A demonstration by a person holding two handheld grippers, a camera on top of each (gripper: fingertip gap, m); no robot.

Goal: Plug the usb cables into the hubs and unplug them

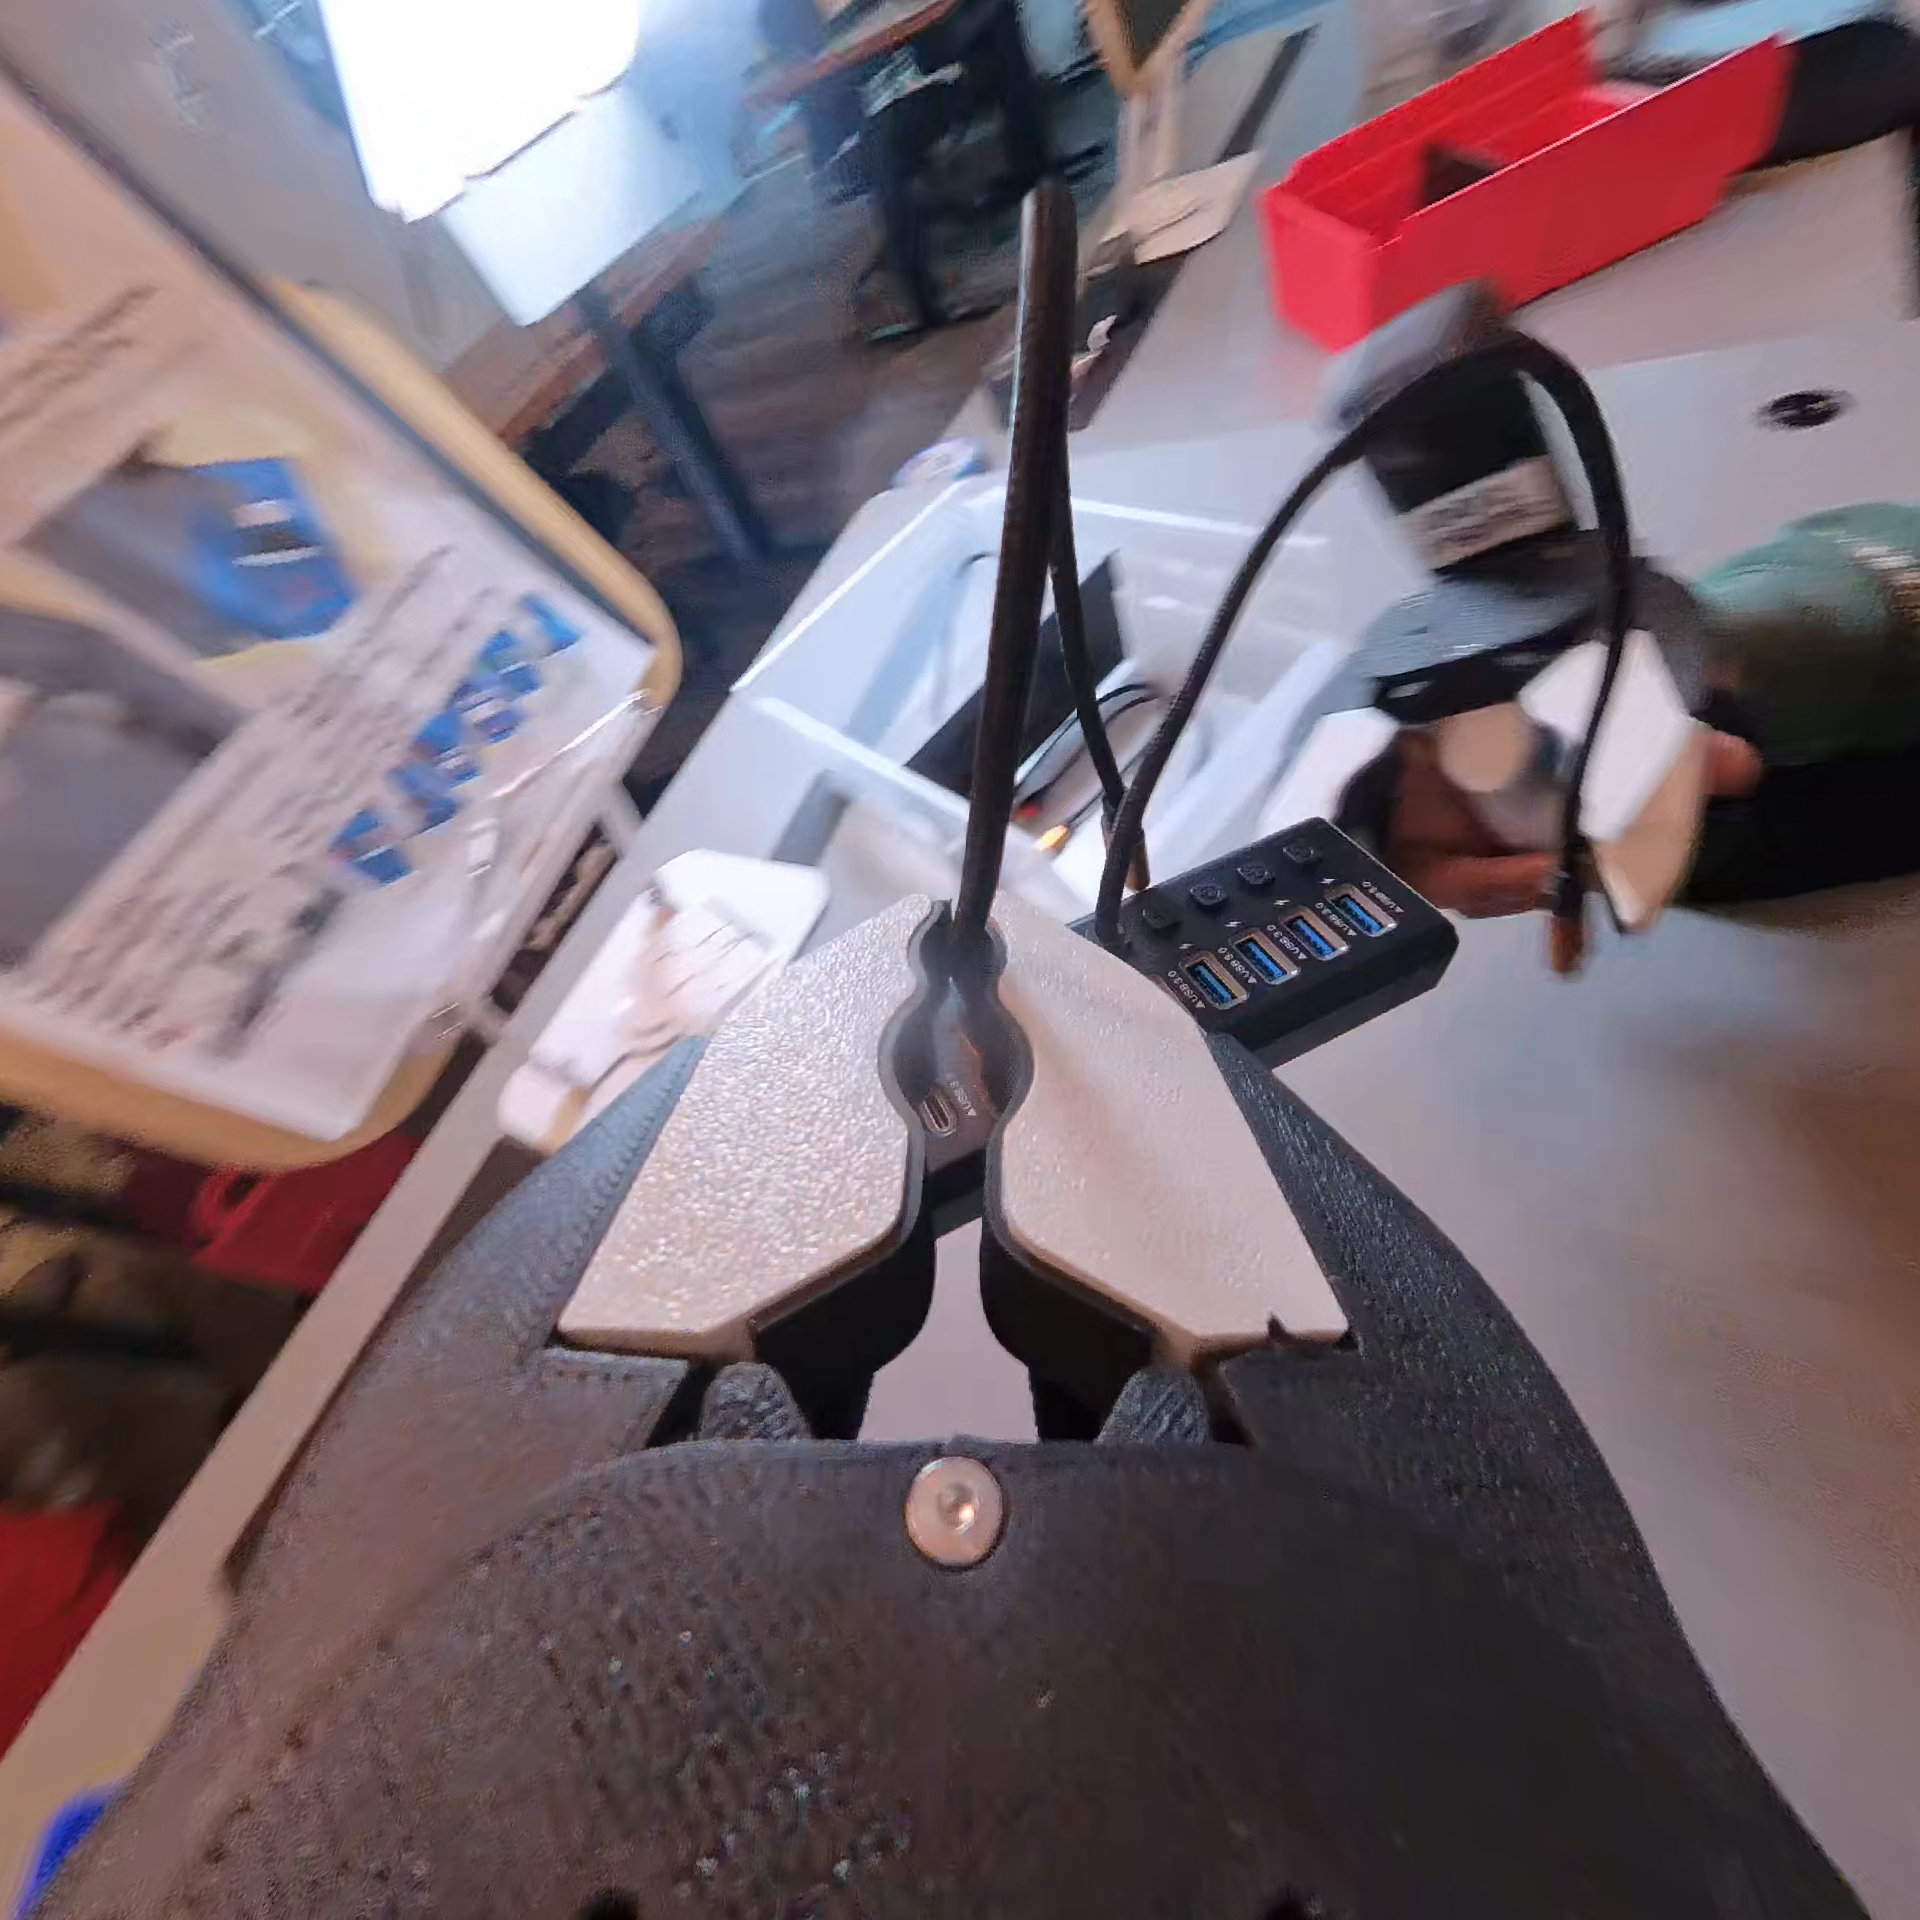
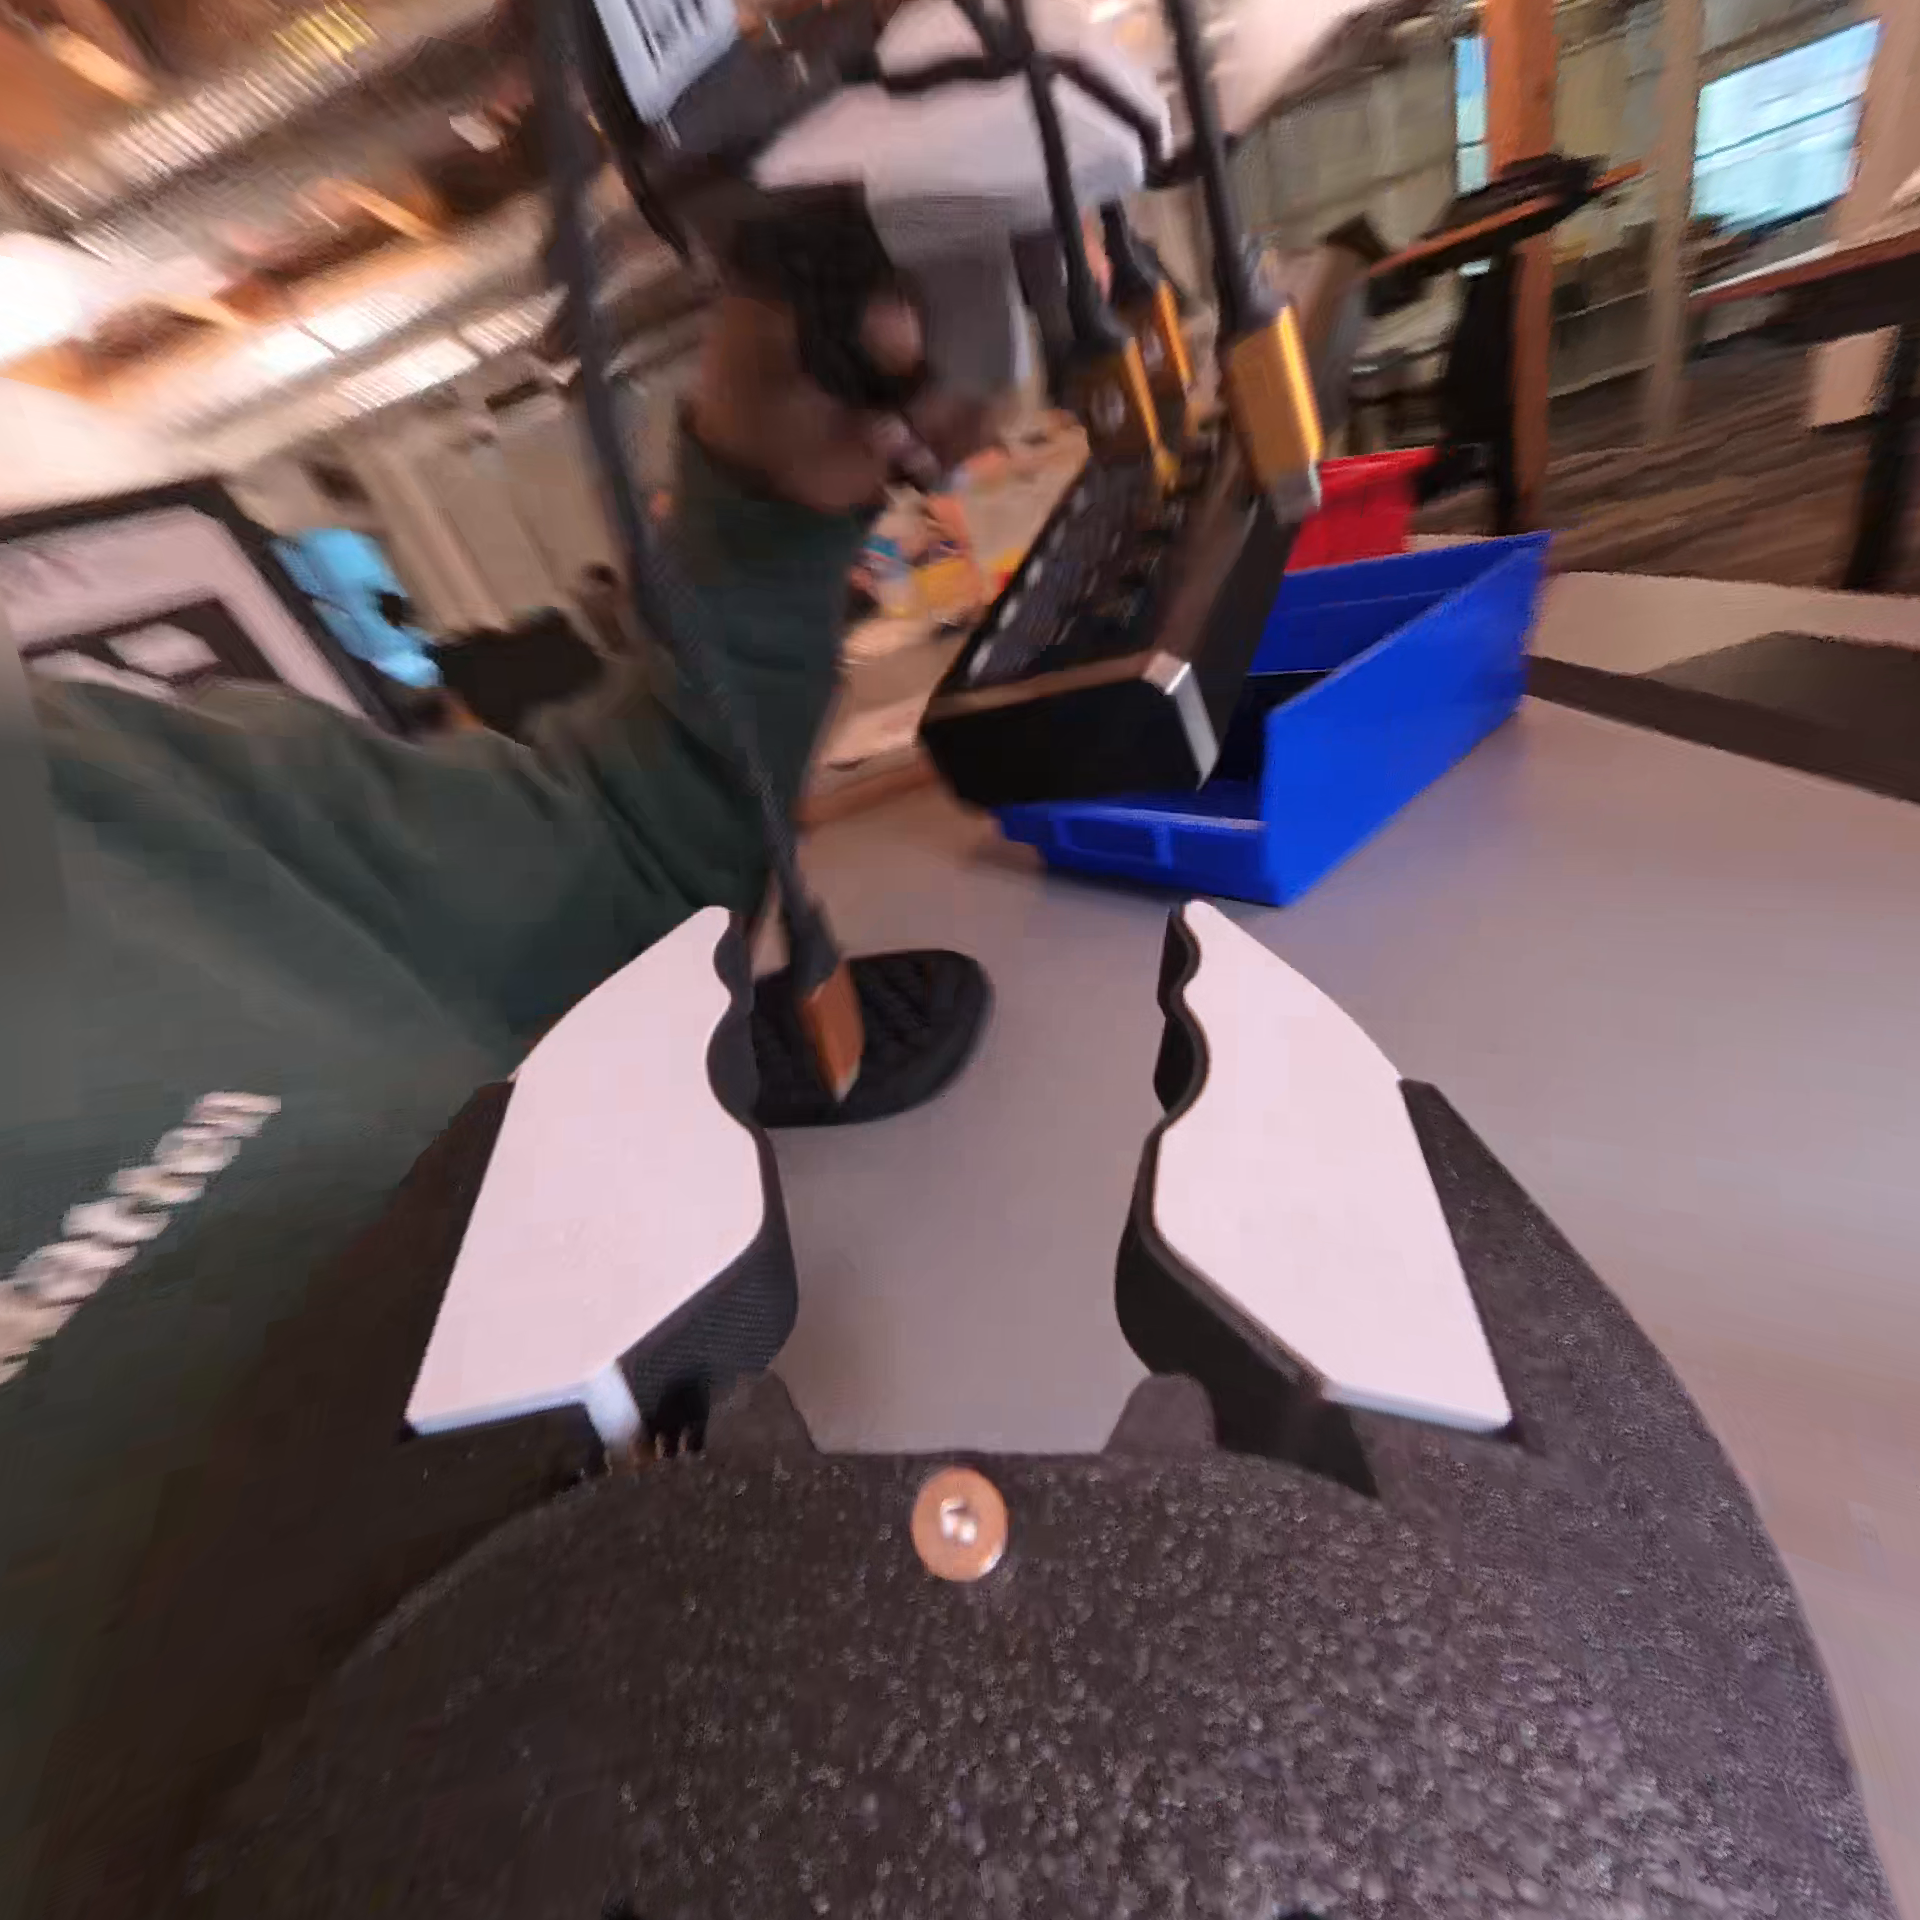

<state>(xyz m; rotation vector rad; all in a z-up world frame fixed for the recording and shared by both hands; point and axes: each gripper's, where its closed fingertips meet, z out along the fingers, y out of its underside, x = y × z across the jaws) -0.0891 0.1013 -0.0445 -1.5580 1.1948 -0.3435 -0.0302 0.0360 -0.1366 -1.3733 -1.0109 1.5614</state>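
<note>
In the left wrist view my left gripper (image 1: 958,971) is shut on a black braided cable (image 1: 1023,582) just above a black hub (image 1: 1304,951) with blue ports. More black cables loop up from the hub. One loose cable end with a copper plug (image 1: 1569,920) hangs by my right gripper (image 1: 1621,790), which a hand holds. In the right wrist view my right gripper (image 2: 956,935) is open, and the copper plug (image 2: 828,1023) hangs just by its left fingertip (image 2: 686,997). The hub (image 2: 1101,665) is tilted off the table with gold plugs (image 2: 1273,400) in it.
A blue bin (image 2: 1382,727) stands on the grey table (image 2: 1558,987) behind the hub, with a red bin (image 2: 1366,499) farther back. A black textured pad (image 2: 904,1039) lies under the hanging plug. A white tray (image 1: 914,623), a red bin (image 1: 1507,208) and a printed board (image 1: 260,675) show in the left wrist view. The grippers' ends are close to 15 centimetres from one another.
</note>
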